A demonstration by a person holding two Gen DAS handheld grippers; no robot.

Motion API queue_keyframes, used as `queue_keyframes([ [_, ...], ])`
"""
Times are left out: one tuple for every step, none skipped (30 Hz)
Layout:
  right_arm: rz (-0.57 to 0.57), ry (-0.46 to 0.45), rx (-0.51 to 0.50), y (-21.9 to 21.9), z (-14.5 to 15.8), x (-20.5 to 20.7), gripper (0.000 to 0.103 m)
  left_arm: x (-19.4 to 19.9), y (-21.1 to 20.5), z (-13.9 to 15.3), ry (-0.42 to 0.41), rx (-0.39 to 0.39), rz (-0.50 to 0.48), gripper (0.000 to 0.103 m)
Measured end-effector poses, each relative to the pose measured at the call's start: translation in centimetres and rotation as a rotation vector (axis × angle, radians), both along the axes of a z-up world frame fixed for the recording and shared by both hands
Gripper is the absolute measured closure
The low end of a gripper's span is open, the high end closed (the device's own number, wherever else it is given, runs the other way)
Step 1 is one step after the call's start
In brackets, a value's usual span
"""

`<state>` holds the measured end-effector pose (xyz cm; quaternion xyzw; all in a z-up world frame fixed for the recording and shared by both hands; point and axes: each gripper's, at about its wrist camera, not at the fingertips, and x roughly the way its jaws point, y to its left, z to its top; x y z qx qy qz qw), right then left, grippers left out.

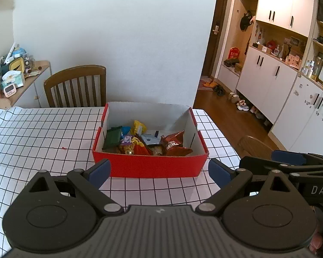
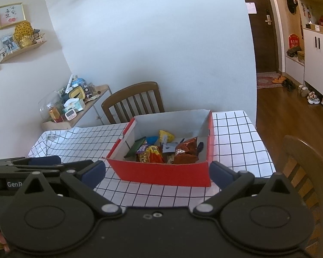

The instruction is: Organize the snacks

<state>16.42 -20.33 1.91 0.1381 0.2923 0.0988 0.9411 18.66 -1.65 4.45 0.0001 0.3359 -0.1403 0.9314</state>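
1. Lower left of the left wrist view: the left tool (image 1: 159, 171) is spread wide and grasps nothing. Bare checked counter (image 1: 43, 142) fills the frame's left half.
2. Centre: one red box (image 1: 149, 167) holds a heap of snack packets (image 1: 146, 142), too jumbled to count.
3. Right edge: the right tool (image 2: 157, 171), likewise released, shows "DAS"; the other view reads "GenR". The counter's right edge lies near the box.

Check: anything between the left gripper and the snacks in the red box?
Only the red box's near wall. The left gripper is open, low in front of it; the snacks lie behind that wall, open from above.
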Motion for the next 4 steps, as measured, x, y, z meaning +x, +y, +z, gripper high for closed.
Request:
queue_keyframes([
  [0.001, -0.001, 0.001, -0.12, 0.00, -0.17, 0.000, -0.19, -0.07, 0.04, 0.002, -0.003, 0.004, 0.005],
  [0.001, -0.002, 0.002, -0.24, 0.02, -0.35, 0.000, -0.43, -0.16, 0.06, 0.003, -0.006, 0.007, 0.005],
  [0.002, -0.002, 0.004, -0.33, 0.03, -0.53, 0.000, -0.63, -0.25, 0.07, 0.004, -0.007, 0.009, 0.005],
  [0.004, -0.003, 0.005, -0.45, 0.04, -0.75, 0.000, -0.94, -0.39, 0.09, 0.005, -0.006, 0.014, 0.005],
])
